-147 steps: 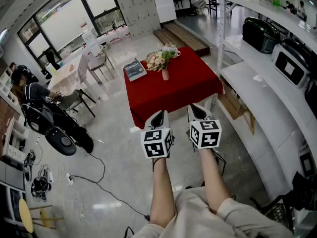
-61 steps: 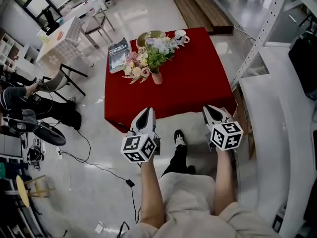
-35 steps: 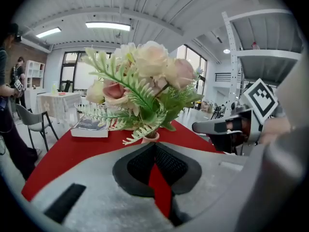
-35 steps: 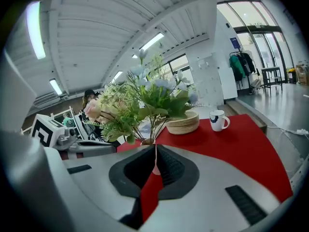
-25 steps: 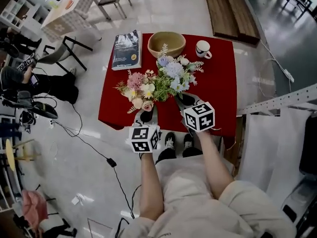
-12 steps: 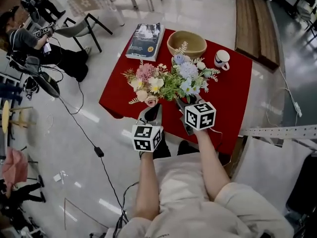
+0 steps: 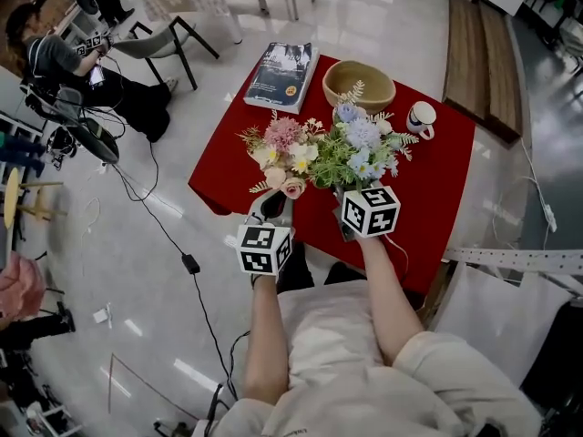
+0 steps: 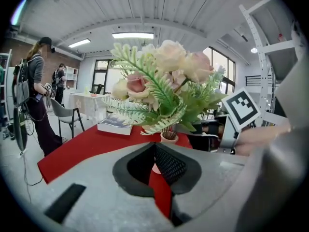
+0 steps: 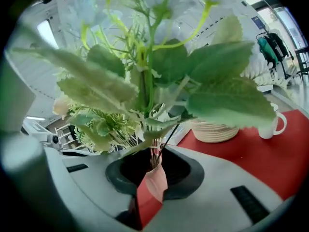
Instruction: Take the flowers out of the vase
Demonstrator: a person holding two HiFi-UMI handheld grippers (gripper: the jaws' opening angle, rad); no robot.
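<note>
A bouquet of pink, cream and blue flowers [image 7: 319,153] stands in a small pink vase on the red table [image 7: 437,189]. In the head view the blooms hide the vase. My right gripper [image 7: 346,198] reaches in under the blue side. In the right gripper view the vase [image 9: 155,181] and its stems sit between the closing jaws of the gripper [image 9: 153,161], with red cloth showing beside the vase. My left gripper [image 7: 273,206] is at the near table edge below the pink blooms. Its jaws [image 8: 154,146] are shut and empty, with the vase [image 8: 169,138] a little beyond them.
Behind the bouquet lie a book [image 7: 282,65], a woven bowl [image 7: 359,82] and a white mug [image 7: 421,116]. People [image 7: 55,53] and a chair [image 7: 173,44] are at the far left. A cable [image 7: 173,244] runs over the floor.
The person has walked up to the table. Over the last second both grippers moved forward under the bouquet, the right one up to the vase.
</note>
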